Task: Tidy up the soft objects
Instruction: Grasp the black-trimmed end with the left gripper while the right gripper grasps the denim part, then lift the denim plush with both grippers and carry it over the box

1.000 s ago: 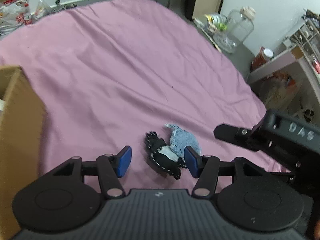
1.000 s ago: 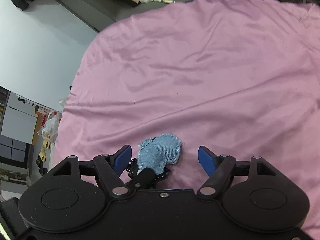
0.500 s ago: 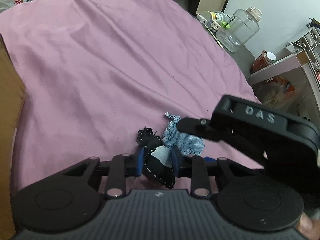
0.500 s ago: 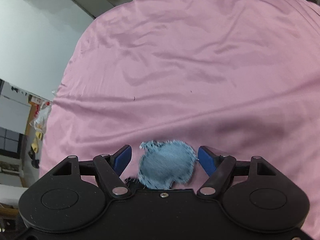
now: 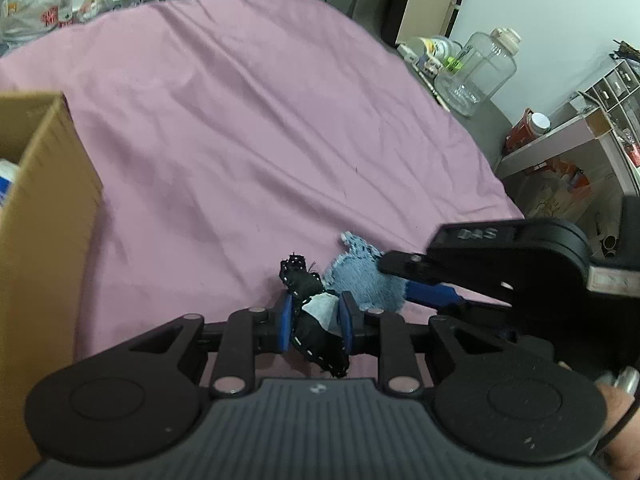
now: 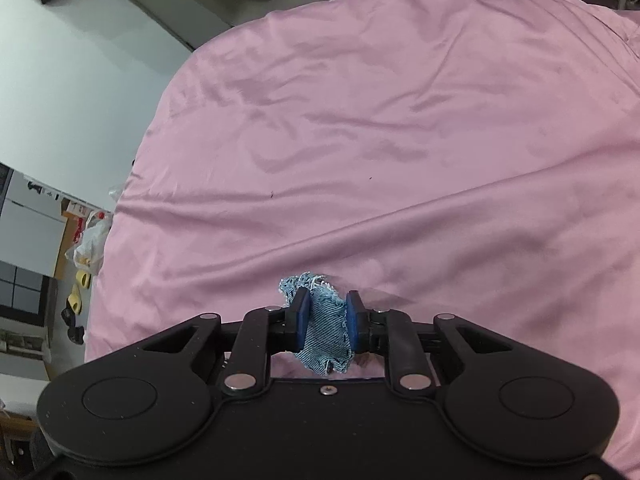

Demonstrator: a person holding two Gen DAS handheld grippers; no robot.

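Note:
My left gripper (image 5: 314, 316) is shut on a black fabric piece with white stitching (image 5: 308, 320) just above the pink sheet (image 5: 240, 140). Beside it to the right lies a blue denim piece (image 5: 362, 280). My right gripper (image 5: 430, 294) comes in from the right and is closed on that denim. In the right wrist view my right gripper (image 6: 326, 322) is shut on the blue denim piece (image 6: 326, 336), which bunches between the blue pads over the pink sheet (image 6: 400, 140).
A cardboard box (image 5: 36, 220) stands at the left edge of the left wrist view. Past the bed's right side stand a clear plastic jar (image 5: 480, 72), a shelf (image 5: 568, 128) and clutter. Plastic bags (image 5: 28, 12) lie at the far left.
My right gripper has closed on the blue denim piece, which was lying flat between open fingers. My left gripper closed on the black piece half a second ago and still holds it.

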